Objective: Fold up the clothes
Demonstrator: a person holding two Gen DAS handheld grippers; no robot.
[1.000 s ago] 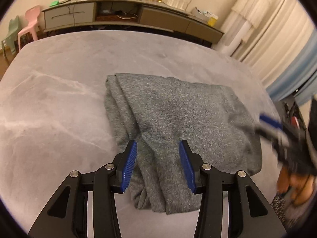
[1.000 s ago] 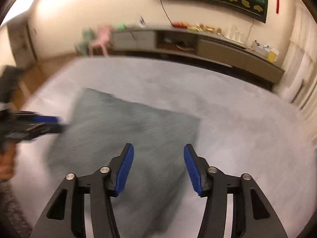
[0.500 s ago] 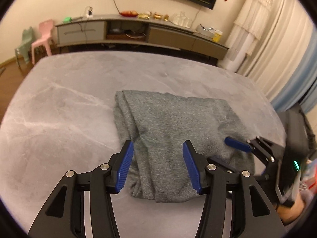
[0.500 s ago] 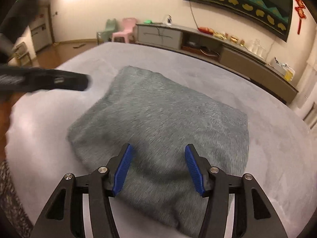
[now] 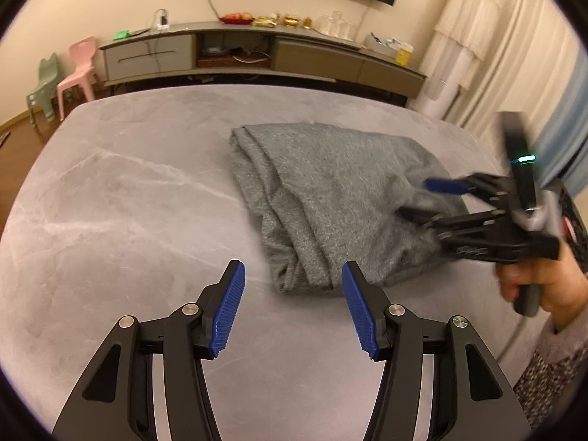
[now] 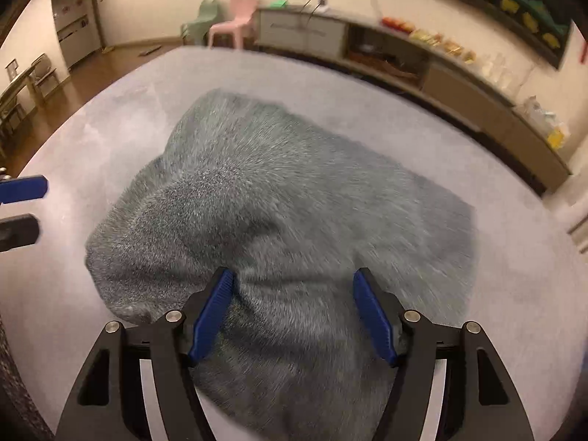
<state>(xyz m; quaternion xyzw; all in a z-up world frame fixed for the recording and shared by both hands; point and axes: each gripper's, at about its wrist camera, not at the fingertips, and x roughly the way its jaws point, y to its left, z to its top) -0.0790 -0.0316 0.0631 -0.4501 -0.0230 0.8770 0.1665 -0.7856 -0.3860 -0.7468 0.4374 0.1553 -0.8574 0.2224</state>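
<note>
Nearly folded: grey garment bunched on the tabletop

Already the grey garment [image 5: 330, 202] lies doubled in layers near the tabletop's [image 5: 128, 202] far right corner, still rumpled; flattening seems left; the left hand-held gripper [image 5: 292, 308] hangs released before it; the right hand-held gripper [image 6: 294, 316] gapes over cloth; no containers hold anything.

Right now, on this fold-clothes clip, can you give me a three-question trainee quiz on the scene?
1. True or false: the left gripper is shut on the grey garment.
2. Which gripper has cloth between its open fingers? A) left B) right
3. Fill in: the garment lies on a grey ____.

Key: 1 false, it is open, over bare table. 2 B, the right gripper. 3 table.
</note>
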